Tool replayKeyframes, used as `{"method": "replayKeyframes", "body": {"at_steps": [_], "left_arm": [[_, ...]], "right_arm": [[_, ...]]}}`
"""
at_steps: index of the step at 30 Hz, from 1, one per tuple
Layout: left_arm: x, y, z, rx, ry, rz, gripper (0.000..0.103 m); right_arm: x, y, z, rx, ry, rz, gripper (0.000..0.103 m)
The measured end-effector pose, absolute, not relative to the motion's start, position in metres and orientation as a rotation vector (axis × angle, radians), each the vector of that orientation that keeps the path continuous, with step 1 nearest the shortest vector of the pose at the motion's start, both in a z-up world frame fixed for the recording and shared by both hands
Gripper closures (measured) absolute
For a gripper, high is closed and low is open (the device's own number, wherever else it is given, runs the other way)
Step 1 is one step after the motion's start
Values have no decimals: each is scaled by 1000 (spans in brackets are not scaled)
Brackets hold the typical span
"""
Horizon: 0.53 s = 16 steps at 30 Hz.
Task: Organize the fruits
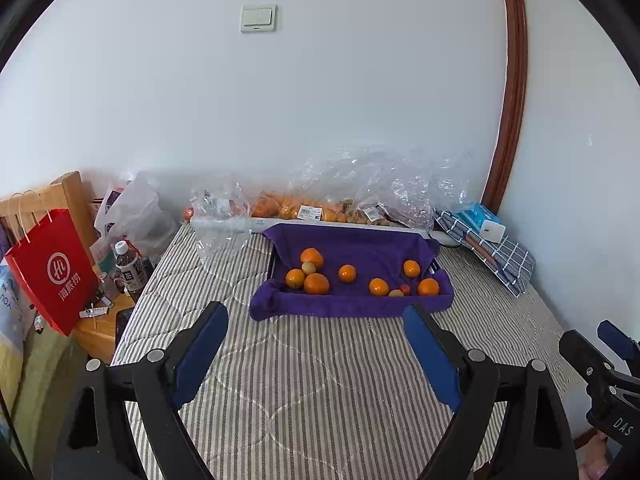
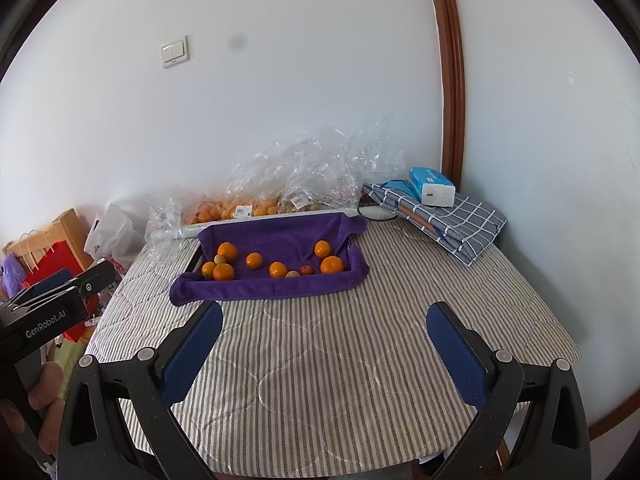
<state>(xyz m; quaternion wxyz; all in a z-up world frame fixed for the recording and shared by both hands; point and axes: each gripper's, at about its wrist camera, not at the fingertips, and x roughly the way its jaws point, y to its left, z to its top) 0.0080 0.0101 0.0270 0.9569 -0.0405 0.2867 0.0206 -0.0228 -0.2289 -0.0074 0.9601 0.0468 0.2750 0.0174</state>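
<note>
A tray lined with a purple towel (image 1: 360,246) (image 2: 280,232) sits on the striped bed cover and holds several oranges (image 1: 316,283) (image 2: 223,271), two pale small fruits (image 1: 308,268) (image 2: 292,274) and a small red fruit (image 1: 405,289) (image 2: 306,269). My left gripper (image 1: 316,316) is open and empty, in front of the tray's near edge. My right gripper (image 2: 324,312) is open and empty, also short of the tray. Each gripper shows in the other's view: the right gripper (image 1: 600,344) and the left gripper (image 2: 80,284).
Clear plastic bags with more oranges (image 1: 288,208) (image 2: 236,206) lie behind the tray by the wall. A folded checked cloth (image 1: 492,254) (image 2: 452,220) with a tissue pack (image 2: 432,186) lies at the right. A red paper bag (image 1: 52,268) and a bottle (image 1: 128,270) stand at the left.
</note>
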Motion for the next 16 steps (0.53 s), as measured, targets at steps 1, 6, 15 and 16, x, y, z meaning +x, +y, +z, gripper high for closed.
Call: {"method": "replayKeyframes", "body": {"at_steps": [1, 6, 15, 16], "left_arm": [[8, 10, 27, -82, 582, 42, 14], [7, 10, 27, -85, 581, 42, 14], [6, 10, 27, -82, 576, 43, 12], [6, 9, 26, -78, 573, 39, 12]], "right_arm": [[-23, -229, -7, 95, 557, 35, 2], [-23, -229, -7, 94, 556, 36, 2], [-25, -228, -8, 90, 554, 28, 2], [-25, -228, -8, 89, 554, 29, 2]]}}
